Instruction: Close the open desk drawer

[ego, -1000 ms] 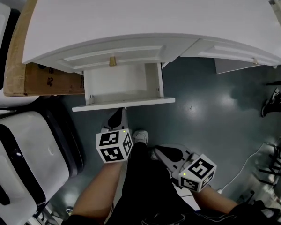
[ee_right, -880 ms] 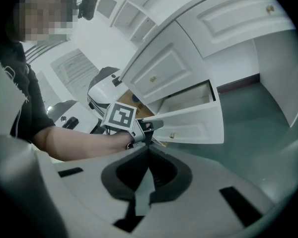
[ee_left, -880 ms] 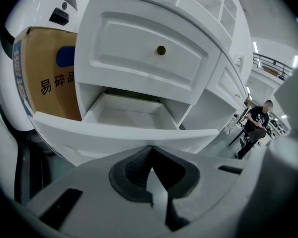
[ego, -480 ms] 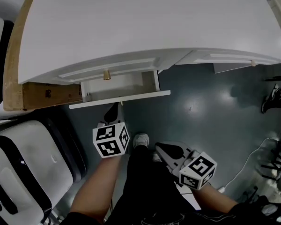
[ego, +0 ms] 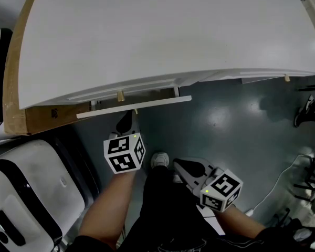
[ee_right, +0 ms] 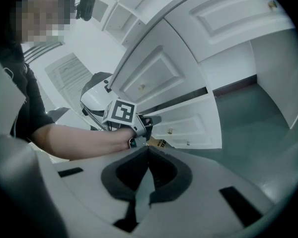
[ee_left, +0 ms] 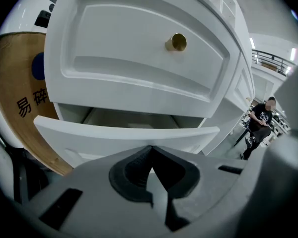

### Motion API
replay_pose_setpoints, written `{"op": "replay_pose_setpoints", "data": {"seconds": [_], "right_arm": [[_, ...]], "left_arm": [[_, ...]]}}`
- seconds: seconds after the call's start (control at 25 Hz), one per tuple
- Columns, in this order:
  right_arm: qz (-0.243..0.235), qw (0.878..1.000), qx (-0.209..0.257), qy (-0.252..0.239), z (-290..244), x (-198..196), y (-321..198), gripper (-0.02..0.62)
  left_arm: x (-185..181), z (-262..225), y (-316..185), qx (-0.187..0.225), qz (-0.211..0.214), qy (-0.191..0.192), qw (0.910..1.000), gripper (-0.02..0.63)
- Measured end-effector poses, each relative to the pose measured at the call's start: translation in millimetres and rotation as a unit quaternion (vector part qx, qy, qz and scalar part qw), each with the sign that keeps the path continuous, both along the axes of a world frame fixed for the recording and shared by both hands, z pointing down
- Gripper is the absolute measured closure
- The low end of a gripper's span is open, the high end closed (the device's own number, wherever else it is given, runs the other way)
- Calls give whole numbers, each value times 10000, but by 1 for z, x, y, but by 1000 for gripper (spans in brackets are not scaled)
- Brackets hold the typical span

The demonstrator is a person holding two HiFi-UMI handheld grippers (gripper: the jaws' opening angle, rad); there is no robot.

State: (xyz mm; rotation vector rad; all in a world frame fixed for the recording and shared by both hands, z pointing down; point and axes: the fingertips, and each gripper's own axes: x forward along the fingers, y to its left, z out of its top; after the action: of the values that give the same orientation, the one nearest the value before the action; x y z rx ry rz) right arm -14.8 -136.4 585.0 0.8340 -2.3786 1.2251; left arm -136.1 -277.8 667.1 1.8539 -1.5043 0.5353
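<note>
A: Now, entries left to right, all placed from the drawer [ego: 134,106]. First?

B: Cardboard box [ego: 44,117]: brown, printed, just left of the drawer, under the worktop [ego: 163,35].

A: The drawer itself?

B: White, one item. Mostly in under the worktop's front edge. Its front panel stands out a little, with a narrow gap behind it. The long axis runs left to right along that edge. Small knob [ego: 136,111] at mid-panel. Upper drawer [ee_left: 114,48] above it, shut, with a brass knob [ee_left: 177,42].

A: Left gripper?

B: Left gripper [ego: 127,122]: directly in front of the drawer, at mid-panel beside the small knob. Fingers [ee_left: 131,172] together, nothing between them. Tips at the panel face; contact likely, not confirmed.

A: Right gripper?

B: Right gripper [ego: 179,166]: right of the drawer and well back from it, by the person's legs. Fingers [ee_right: 126,175] together, empty.

A: Bearing for the next move?

B: Judged: the panel lies straight ahead of the left fingers, so a push square to the long axis, away from the person, should seat it. The left gripper is the nearer. An off-centre push could skew the drawer.
</note>
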Motion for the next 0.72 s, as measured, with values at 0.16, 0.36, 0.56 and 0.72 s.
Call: {"op": "replay_pose_setpoints", "data": {"seconds": [0.16, 0.36, 0.56, 0.72], "right_arm": [[41, 10000, -53, -6, 0, 0, -8, 589], [52, 10000, -54, -8, 0, -2, -13, 589], [60, 9999, -93, 34, 4, -2, -13, 589], [50, 9999, -90, 65, 5, -2, -15, 589]], "left_arm": [[-1, 0, -13, 49, -6, -29, 10000, 604], [-2, -1, -25, 122, -37, -47, 9999, 603], [-4, 0, -39, 205, -4, -91, 9997, 603], [-4, -1, -45, 250, -78, -78, 9996, 603]]}}
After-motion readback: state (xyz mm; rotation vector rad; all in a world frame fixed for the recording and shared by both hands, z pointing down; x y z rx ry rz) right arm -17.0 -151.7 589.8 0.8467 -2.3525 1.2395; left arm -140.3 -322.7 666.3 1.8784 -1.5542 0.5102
